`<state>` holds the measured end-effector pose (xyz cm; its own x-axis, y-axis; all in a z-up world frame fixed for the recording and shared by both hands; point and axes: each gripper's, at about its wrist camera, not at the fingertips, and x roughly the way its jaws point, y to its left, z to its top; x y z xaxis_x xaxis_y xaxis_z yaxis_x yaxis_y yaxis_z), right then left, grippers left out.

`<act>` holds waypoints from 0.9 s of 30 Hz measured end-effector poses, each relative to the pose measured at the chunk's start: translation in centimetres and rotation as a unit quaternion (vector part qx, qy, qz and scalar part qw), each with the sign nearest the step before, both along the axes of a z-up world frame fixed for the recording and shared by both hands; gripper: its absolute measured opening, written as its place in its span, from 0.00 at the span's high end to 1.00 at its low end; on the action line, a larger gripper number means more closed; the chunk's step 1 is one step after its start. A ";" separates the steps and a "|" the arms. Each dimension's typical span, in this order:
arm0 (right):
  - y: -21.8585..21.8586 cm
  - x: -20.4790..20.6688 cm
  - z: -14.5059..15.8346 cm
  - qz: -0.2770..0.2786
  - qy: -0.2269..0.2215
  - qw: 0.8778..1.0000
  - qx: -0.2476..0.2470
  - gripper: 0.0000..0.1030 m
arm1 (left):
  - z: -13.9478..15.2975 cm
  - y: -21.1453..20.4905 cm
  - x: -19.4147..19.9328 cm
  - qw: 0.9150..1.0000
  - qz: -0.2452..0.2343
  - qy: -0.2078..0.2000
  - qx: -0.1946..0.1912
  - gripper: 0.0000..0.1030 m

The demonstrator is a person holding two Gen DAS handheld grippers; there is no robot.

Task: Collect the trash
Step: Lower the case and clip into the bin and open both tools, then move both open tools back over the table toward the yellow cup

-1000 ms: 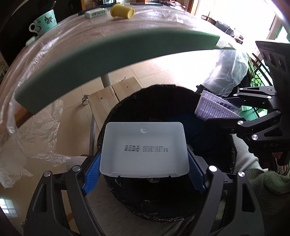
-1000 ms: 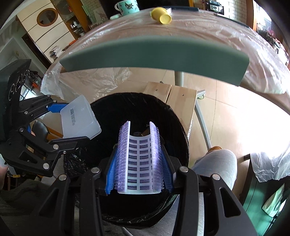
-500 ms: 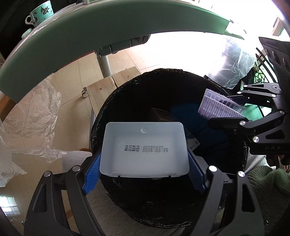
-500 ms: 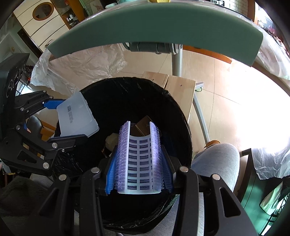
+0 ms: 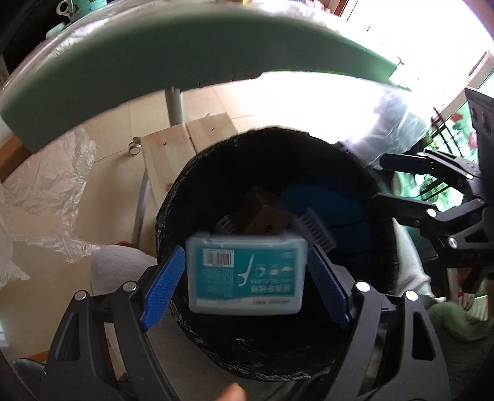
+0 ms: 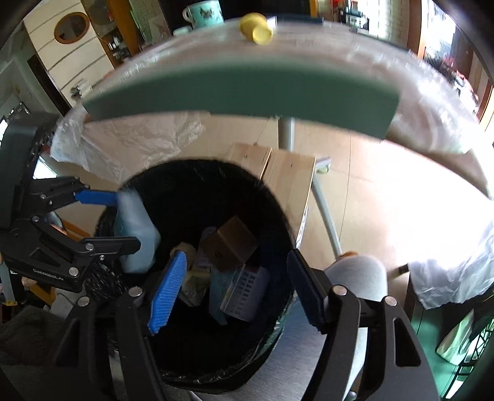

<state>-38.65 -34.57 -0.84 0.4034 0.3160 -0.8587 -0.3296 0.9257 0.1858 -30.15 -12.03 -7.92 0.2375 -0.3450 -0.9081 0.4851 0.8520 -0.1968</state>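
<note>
A black-lined trash bin (image 5: pixel 383 197) (image 6: pixel 278 203) stands below the table edge. My left gripper (image 5: pixel 245 274) is open over it; a translucent floss-pick box (image 5: pixel 245 273) with a teal label hangs between the spread blue pads, tilted and blurred, not gripped. From the right wrist view the box (image 6: pixel 134 228) sits at the left gripper's fingers. My right gripper (image 6: pixel 236 287) is open and empty above the bin. The purple-bristled card (image 6: pixel 244 290) (image 5: pixel 315 228) lies inside on other trash, beside a brown cardboard piece (image 6: pixel 228 246).
A green foam-edged table (image 6: pixel 240 89) covered in clear plastic overhangs the bin, with a yellow cup (image 6: pixel 256 29) and a teal mug (image 6: pixel 205 12) on top. A wooden board (image 5: pixel 179 145) and a table leg (image 6: pixel 324 212) lie behind the bin. The person's knee (image 6: pixel 355 277) is at right.
Both grippers opened. The purple-bristled card dropped from my right gripper into the bin. The floss-pick box flipped label-side up and is slipping out between my left pads.
</note>
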 end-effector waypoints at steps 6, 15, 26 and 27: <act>-1.3 -0.2 4.4 -0.011 -0.072 0.997 0.014 0.25 | 4.7 0.4 -0.4 0.998 0.001 -0.048 -0.039 0.18; -1.2 1.2 11.5 -0.058 -0.254 0.965 -0.007 0.04 | 15.4 1.6 3.0 0.973 0.064 -0.196 -0.101 0.02; 3.3 12.7 10.5 -0.019 -0.185 0.983 0.016 0.06 | 16.2 -2.5 19.3 0.981 0.084 -0.174 -0.025 0.02; 3.6 13.7 10.2 -0.018 -0.178 0.984 0.012 0.10 | 15.7 -2.8 20.1 0.982 0.084 -0.170 -0.018 0.02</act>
